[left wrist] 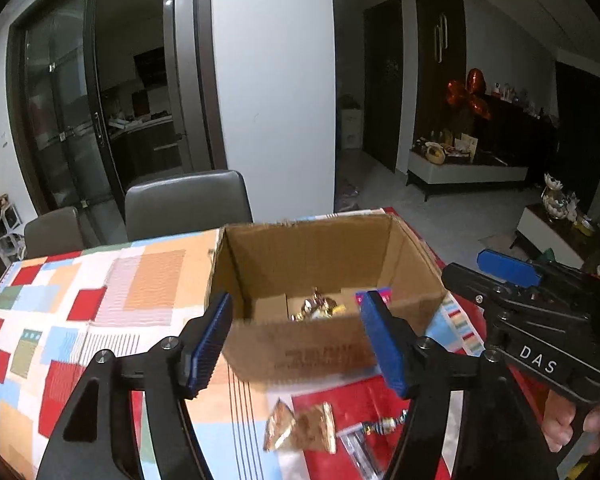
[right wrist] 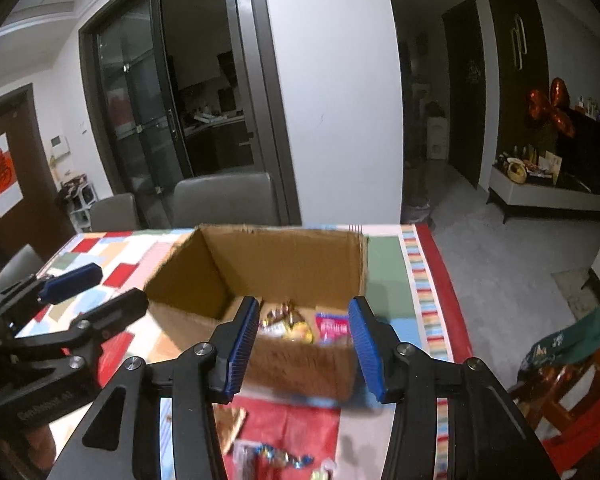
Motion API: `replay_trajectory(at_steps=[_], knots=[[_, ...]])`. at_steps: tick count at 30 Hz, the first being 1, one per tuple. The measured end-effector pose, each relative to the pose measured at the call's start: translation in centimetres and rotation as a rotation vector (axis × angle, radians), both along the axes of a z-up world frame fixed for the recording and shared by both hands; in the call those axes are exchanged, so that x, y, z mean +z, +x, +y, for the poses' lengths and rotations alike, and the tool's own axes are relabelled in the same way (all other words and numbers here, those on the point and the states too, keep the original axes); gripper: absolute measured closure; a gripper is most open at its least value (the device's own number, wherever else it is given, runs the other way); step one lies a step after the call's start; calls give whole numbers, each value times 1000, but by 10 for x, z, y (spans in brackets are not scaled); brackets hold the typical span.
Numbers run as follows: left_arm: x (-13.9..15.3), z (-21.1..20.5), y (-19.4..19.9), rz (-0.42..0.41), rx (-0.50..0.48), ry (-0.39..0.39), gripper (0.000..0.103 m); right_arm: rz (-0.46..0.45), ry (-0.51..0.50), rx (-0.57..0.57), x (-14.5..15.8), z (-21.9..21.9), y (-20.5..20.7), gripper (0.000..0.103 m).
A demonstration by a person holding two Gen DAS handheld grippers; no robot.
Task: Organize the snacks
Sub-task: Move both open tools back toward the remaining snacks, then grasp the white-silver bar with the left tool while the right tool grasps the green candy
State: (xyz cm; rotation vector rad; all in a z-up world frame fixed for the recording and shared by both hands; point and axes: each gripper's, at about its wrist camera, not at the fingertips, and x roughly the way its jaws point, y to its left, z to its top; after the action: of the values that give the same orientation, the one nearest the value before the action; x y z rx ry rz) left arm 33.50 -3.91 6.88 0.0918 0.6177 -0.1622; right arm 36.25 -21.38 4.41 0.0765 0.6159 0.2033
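Observation:
An open cardboard box (left wrist: 300, 344) (right wrist: 300, 364) stands on a table with a patchwork cloth (left wrist: 100, 300) (right wrist: 384, 256). Inside lie gold-wrapped snacks (left wrist: 318, 308) (right wrist: 288, 324) and a pink packet (right wrist: 332, 326). My left gripper (left wrist: 300, 340) is open and empty, just before the box's near wall. My right gripper (right wrist: 304, 348) is open and empty, also before the box; it shows in the left wrist view (left wrist: 508, 276) at the right. Loose on the cloth near me lie gold packets (left wrist: 300, 428) (right wrist: 230, 420) and small wrapped candies (left wrist: 380, 428) (right wrist: 276, 456).
Two grey chairs (left wrist: 184, 204) (right wrist: 224, 200) stand at the table's far side. A white pillar (left wrist: 272, 88) rises behind them. The table's right edge drops to a tiled floor (right wrist: 500, 260). A wooden chair with green cloth (right wrist: 568, 352) is at the right.

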Motion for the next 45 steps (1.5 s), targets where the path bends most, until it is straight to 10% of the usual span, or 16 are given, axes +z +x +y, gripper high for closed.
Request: replay_trajectory(at_steps=[22,45], knots=[[-96,-23,-74,194,-55,-38,47,221,-5,50,-105,-19,-70,56],[-166,-17,-40,419,-81,-197,68,353,-23,61,-167,-10,-56,72]])
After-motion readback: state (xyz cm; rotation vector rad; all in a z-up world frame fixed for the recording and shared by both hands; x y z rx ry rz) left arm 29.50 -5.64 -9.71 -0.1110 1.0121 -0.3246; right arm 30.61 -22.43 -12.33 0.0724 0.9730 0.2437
